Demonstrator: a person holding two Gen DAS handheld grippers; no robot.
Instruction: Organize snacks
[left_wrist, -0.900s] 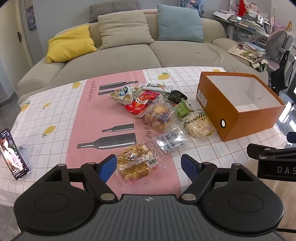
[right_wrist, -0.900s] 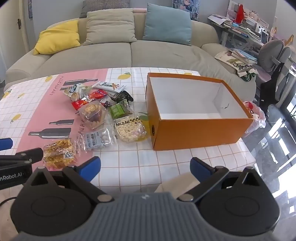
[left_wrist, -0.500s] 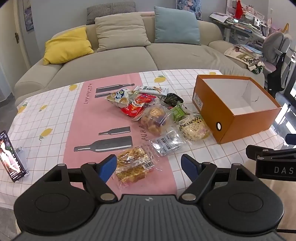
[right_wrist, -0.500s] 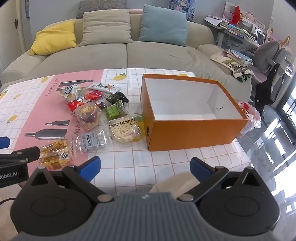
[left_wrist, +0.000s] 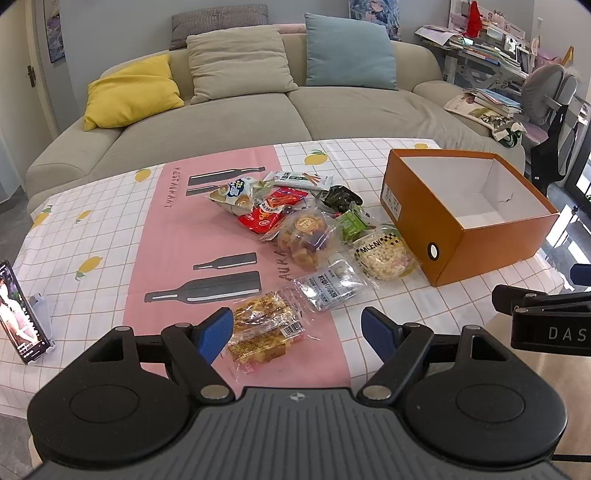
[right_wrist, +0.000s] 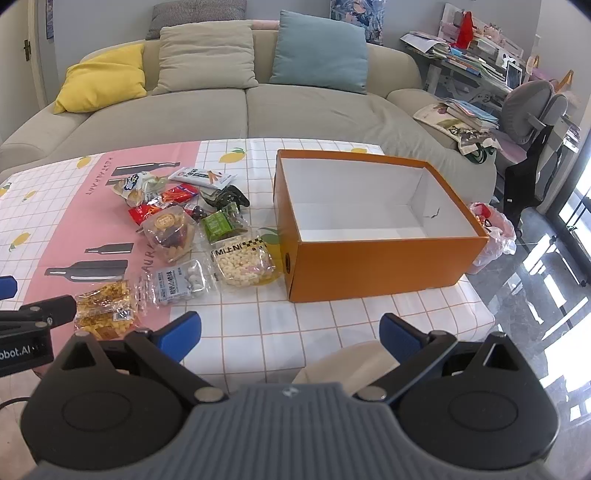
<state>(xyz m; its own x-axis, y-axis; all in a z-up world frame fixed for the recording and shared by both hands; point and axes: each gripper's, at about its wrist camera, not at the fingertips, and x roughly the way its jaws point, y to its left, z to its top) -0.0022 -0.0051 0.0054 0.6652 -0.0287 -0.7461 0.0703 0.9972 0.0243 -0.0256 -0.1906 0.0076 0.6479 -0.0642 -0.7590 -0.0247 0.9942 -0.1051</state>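
Note:
Several snack packets lie in a loose pile on the table: a yellow crunchy packet (left_wrist: 264, 328) nearest, a silver packet (left_wrist: 328, 286), a MLENI puffed packet (left_wrist: 384, 253), a clear tub of mixed candy (left_wrist: 304, 238), a green packet (left_wrist: 351, 223) and a red packet (left_wrist: 271, 214). An empty orange box (left_wrist: 461, 236) with a white inside stands right of them; it also shows in the right wrist view (right_wrist: 373, 258). My left gripper (left_wrist: 297, 330) is open, above the near table edge just behind the yellow packet. My right gripper (right_wrist: 290, 332) is open and empty in front of the box.
A phone on a stand (left_wrist: 22, 314) stands at the table's left edge. A grey sofa (left_wrist: 240, 110) with cushions lies behind the table. A cluttered desk and office chair (right_wrist: 532, 110) stand to the right. A plastic bag (right_wrist: 491, 232) sits on the floor by the box.
Both grippers have drawn back and risen slightly, so the table and snacks look a little farther away. Both stay open. Nothing on the table has moved.

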